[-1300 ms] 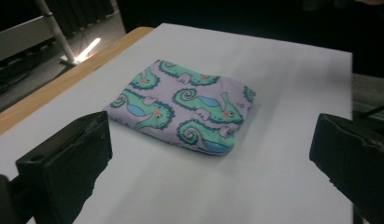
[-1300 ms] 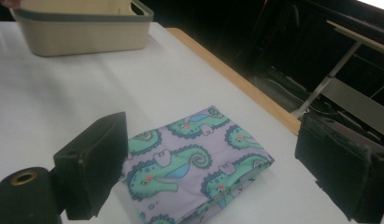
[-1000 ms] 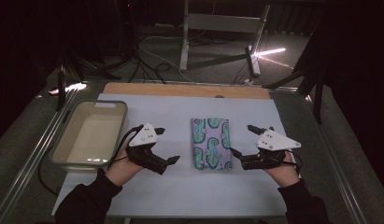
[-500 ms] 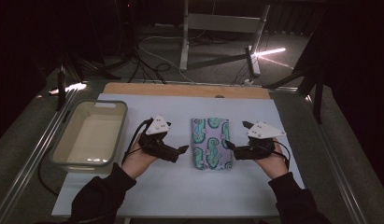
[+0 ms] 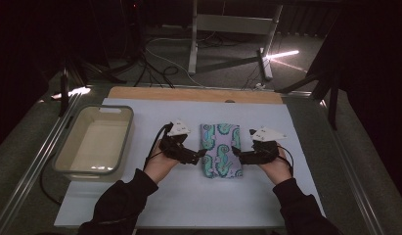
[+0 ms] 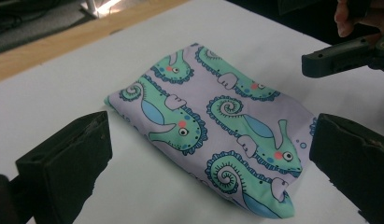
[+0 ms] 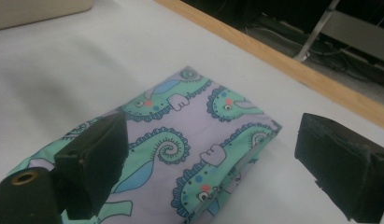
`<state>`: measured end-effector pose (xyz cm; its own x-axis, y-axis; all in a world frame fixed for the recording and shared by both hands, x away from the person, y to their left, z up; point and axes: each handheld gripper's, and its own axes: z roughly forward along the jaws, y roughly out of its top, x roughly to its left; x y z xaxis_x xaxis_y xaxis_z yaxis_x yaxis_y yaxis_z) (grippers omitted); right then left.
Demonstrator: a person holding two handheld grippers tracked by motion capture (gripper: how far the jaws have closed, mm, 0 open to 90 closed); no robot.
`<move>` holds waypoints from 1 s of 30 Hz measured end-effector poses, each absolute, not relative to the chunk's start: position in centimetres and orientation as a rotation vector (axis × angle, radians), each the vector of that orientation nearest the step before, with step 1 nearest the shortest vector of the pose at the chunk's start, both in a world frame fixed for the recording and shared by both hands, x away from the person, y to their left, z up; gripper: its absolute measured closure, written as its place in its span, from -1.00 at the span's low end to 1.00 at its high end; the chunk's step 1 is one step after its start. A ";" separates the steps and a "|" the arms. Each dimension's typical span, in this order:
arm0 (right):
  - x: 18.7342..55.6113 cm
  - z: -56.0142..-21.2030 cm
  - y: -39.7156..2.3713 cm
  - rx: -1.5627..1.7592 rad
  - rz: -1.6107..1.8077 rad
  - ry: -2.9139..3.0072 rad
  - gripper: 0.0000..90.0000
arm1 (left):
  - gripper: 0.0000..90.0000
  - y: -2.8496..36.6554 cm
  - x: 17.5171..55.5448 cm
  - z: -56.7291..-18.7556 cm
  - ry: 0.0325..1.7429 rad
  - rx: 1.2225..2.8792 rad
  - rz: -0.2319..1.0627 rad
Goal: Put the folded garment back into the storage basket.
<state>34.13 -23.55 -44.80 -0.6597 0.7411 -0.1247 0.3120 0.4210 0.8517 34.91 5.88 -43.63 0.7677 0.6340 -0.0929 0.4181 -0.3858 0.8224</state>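
**Both claws flank folded seahorse cloth**

While both hands sit low on the worktop [image 5: 189, 205], the folded seahorse cloth [image 5: 220, 149] lies flat mid-worktop, between the two claws. Left claw [image 5: 201, 155] is at the cloth's left edge, jaws spread wide, nothing held; in the left gripper view its jaws stand either side of the cloth [image 6: 213, 126], and whether they touch it cannot be told. Right claw [image 5: 236, 156] is at the cloth's right edge, jaws also wide apart and empty; in the right gripper view one jaw hangs over the cloth [image 7: 180, 149], the other over bare worktop beside it. Cloth is lilac with teal seahorses, folded to a thick rectangle, long side running away from the person. Grey tub [image 5: 71, 147] sits well to the left, apart from the cloth. Wooden strip [image 5: 189, 94] runs along the far worktop edge.
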 end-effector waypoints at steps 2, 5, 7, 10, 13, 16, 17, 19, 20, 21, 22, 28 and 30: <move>34.4 -45.3 -23.5 0.910 1.159 2.193 -0.78 | -1.00 5.6 35.2 -43.9 0.808 2.037 0.287; 34.7 -45.8 -23.4 0.939 1.152 2.189 -0.78 | -1.00 5.2 35.6 -44.4 0.831 2.037 0.279; 34.8 -46.0 -23.4 0.960 1.150 2.189 -0.78 | -1.00 5.1 35.7 -44.5 0.841 2.039 0.277; 35.1 -46.6 -23.4 1.012 1.143 2.183 -0.78 | -1.00 4.6 36.4 -45.4 0.882 2.038 0.241; 35.3 -46.9 -23.3 1.026 1.138 2.180 -0.78 | -1.00 4.4 36.6 -45.8 0.891 2.037 0.221; 35.5 -47.4 -23.3 1.064 1.122 2.189 -0.78 | -1.00 4.0 37.0 -46.3 0.921 2.038 0.194; 35.6 -47.5 -23.4 1.067 1.123 2.192 -0.78 | -1.00 3.9 37.2 -46.5 0.927 2.038 0.180; 35.7 -47.8 -23.3 1.083 1.110 2.195 -0.78 | -1.00 3.7 37.5 -46.9 0.939 2.039 0.152; 35.8 -47.9 -23.4 1.093 1.113 2.197 -0.78 | -1.00 3.7 37.6 -47.0 0.949 2.038 0.145; 35.9 -48.1 -23.4 1.098 1.110 2.201 -0.78 | -1.00 3.6 37.8 -47.2 0.960 2.041 0.134; 35.9 -48.2 -23.4 1.107 1.101 2.205 -0.78 | -1.00 3.5 37.9 -47.4 0.967 2.043 0.125; 36.2 -48.8 -23.4 1.128 1.091 2.218 -0.78 | -1.00 3.2 38.5 -48.4 0.978 2.039 0.095; 36.3 -48.9 -23.4 1.141 1.097 2.226 -0.78 | -1.00 3.1 38.7 -48.6 1.004 2.047 0.070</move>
